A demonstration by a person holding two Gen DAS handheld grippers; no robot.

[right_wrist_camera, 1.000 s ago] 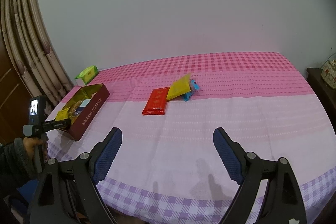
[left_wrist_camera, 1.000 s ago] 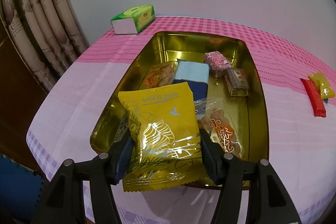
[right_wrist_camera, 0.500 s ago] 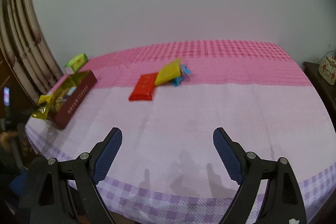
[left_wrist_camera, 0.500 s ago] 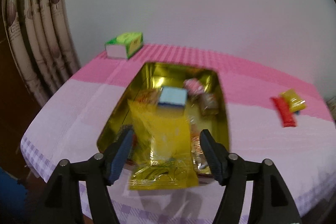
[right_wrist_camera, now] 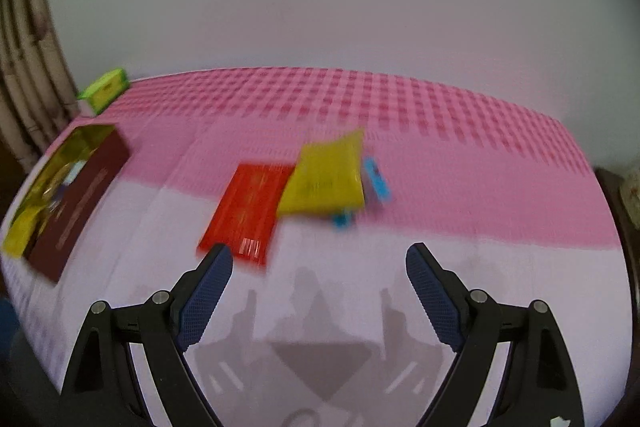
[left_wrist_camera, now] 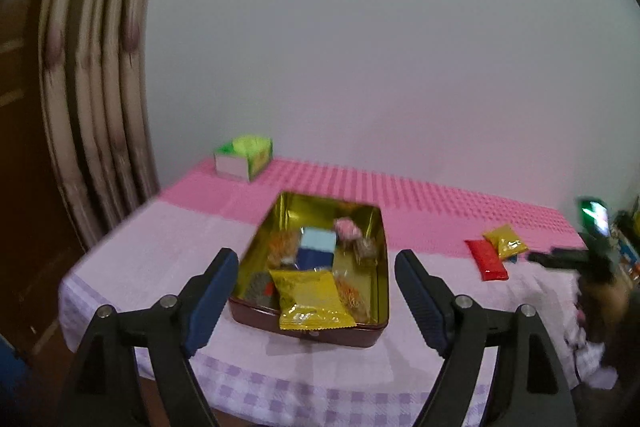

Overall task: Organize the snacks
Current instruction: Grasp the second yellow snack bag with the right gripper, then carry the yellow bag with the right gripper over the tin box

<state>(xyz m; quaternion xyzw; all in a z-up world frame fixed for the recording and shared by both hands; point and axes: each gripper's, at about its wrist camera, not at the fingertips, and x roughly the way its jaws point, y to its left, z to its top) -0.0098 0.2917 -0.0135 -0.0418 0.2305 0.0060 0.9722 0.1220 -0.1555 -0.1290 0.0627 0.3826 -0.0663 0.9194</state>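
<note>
Yellow snack packet (left_wrist_camera: 313, 300) lies over the tin's (left_wrist_camera: 382, 259) near rim, ahead of the wide, empty left gripper (left_wrist_camera: 316, 291). Right gripper (right_wrist_camera: 318, 287), also wide, faces the red packet (right_wrist_camera: 250, 207) just beyond its left finger.

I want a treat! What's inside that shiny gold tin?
The tin holds a big yellow packet hanging over its front edge, a blue box, a pink candy and small snacks. Whatever lies under the yellow packet is hidden.
</note>
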